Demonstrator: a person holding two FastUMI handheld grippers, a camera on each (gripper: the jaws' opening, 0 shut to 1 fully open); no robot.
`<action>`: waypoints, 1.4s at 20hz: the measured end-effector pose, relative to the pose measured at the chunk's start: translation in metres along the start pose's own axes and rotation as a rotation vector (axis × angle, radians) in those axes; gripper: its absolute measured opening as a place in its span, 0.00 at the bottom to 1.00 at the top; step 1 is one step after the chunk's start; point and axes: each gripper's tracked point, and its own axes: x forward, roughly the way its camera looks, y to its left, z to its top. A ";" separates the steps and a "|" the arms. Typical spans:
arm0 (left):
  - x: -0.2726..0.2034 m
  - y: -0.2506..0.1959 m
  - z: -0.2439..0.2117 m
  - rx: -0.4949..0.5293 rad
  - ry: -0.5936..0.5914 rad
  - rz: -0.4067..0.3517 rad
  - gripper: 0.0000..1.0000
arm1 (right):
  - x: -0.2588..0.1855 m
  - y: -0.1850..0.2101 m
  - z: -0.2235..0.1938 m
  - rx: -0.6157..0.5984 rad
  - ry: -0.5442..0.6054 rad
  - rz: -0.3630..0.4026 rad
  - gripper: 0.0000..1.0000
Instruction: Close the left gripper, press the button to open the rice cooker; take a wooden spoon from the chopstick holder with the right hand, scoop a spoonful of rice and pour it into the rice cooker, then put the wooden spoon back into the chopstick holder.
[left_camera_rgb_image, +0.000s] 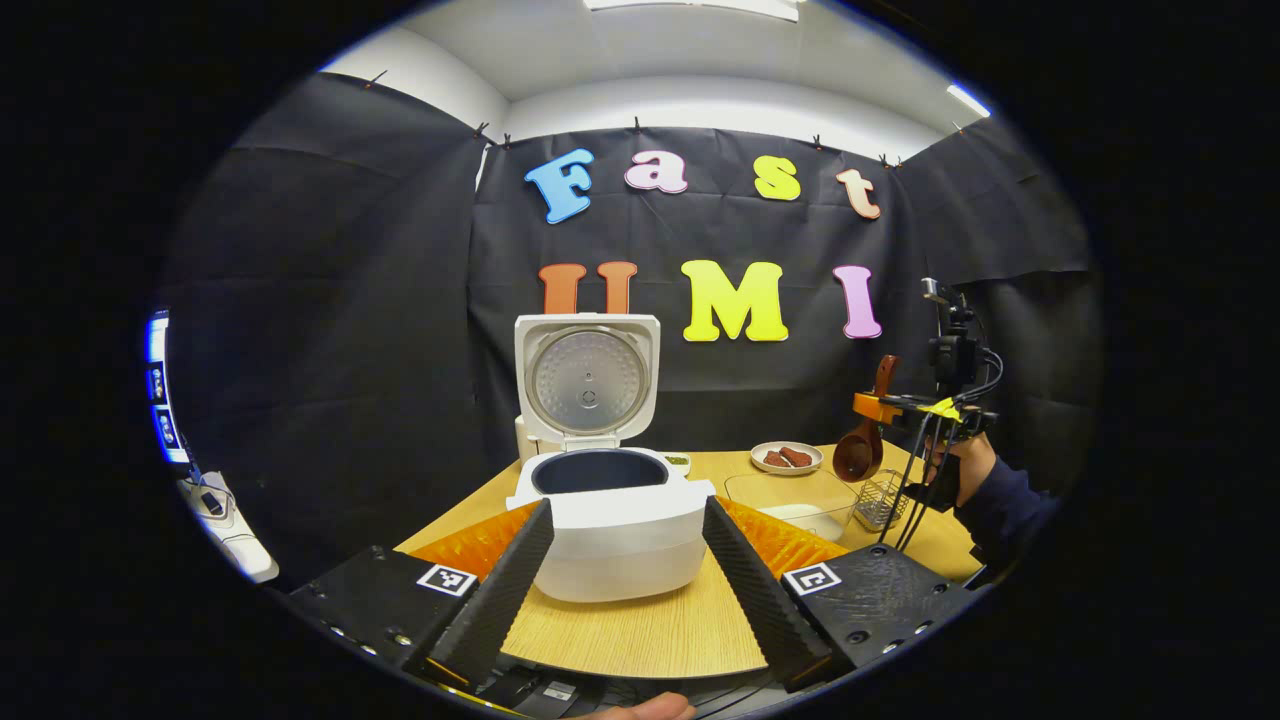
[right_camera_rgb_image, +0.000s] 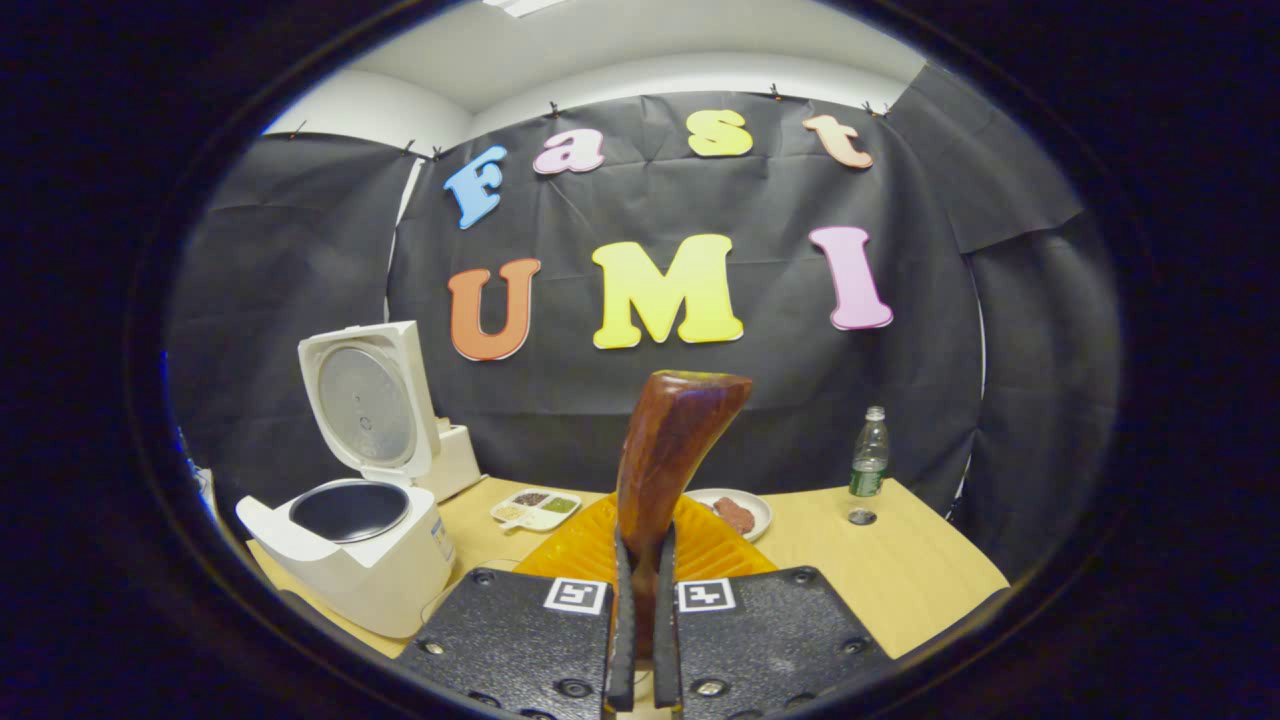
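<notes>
Rice cooker (left_camera_rgb_image: 610, 500) sits lid-up right ahead of the left gripper (left_camera_rgb_image: 625, 575), whose jaws are spread wide. Right gripper (right_camera_rgb_image: 640, 640) is clamped on the wooden spoon (right_camera_rgb_image: 668, 450), lifted above the desk (left_camera_rgb_image: 650, 625). Scooping, pouring and returning are left.

Wooden table (left_camera_rgb_image: 640, 630) under rice cooker (left_camera_rgb_image: 620, 530), perhaps dishes.

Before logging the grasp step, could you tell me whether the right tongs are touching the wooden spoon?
Touching. The right gripper view shows the right tongs shut on the wooden spoon, both fingers pressed against its handle.
</notes>
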 end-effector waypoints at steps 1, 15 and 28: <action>0.000 0.001 -0.003 -0.006 0.006 -0.002 0.96 | 0.005 0.012 -0.008 -0.010 0.012 0.012 0.12; -0.009 0.007 -0.012 -0.060 0.033 -0.018 0.95 | 0.052 0.034 -0.107 -0.105 0.136 -0.116 0.13; -0.020 -0.014 0.003 -0.055 -0.005 -0.057 0.94 | 0.045 0.060 -0.133 0.509 0.321 0.055 0.12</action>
